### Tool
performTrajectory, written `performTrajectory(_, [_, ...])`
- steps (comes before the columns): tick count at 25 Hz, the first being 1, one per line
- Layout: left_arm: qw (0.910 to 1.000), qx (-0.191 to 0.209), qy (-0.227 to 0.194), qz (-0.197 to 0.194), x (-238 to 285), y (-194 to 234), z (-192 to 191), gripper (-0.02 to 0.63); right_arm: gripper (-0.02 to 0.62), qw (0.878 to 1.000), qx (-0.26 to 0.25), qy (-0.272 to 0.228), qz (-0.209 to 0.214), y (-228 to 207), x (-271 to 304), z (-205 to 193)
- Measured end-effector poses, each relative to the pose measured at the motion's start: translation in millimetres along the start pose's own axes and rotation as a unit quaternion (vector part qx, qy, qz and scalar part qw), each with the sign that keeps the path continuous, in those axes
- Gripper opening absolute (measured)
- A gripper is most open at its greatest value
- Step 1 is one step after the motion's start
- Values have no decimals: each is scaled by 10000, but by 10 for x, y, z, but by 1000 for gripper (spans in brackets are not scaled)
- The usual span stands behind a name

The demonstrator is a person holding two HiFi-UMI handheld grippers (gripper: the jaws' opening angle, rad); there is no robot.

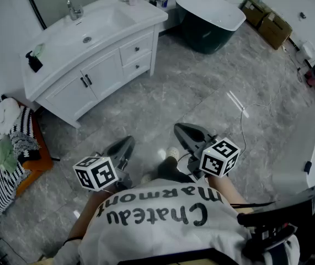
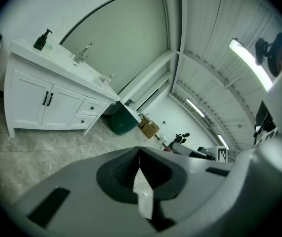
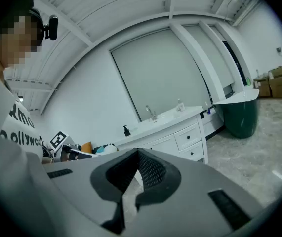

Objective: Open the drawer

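Observation:
A white vanity [image 1: 63,48] with a sink stands across the grey floor at the upper left of the head view. Its two small drawers [image 1: 137,49] sit one above the other at its right end, each shut, with a dark knob. They show too in the left gripper view as the drawers [image 2: 91,107] and in the right gripper view as the drawers [image 3: 188,138]. My left gripper [image 1: 128,142] and right gripper [image 1: 180,129] are held low in front of the person, well short of the vanity. Both are shut with nothing between the jaws.
Two cabinet doors with black handles [image 1: 85,81] are left of the drawers. A black soap dispenser [image 1: 34,62] and a faucet [image 1: 73,8] sit on top. A dark green tub [image 1: 209,15] stands right of the vanity, an orange basket of clothes [image 1: 8,148] left, a cable [image 1: 245,112] on the floor.

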State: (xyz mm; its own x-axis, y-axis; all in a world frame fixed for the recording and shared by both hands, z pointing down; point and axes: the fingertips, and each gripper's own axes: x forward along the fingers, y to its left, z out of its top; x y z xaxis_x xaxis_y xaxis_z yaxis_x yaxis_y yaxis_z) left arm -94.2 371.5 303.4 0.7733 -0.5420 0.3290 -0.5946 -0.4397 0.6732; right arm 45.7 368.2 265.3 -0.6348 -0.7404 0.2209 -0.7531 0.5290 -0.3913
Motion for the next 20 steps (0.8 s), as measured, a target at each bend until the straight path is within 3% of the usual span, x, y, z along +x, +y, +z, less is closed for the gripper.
performTrajectory(8, [10000, 69, -34, 50, -52, 21, 24, 8, 11, 9991, 399, -128, 65, -9, 21, 30])
performTrajectory(20, [9989, 298, -71, 368, -110, 139, 12, 8, 11, 9979, 564, -24, 303, 34, 141, 22])
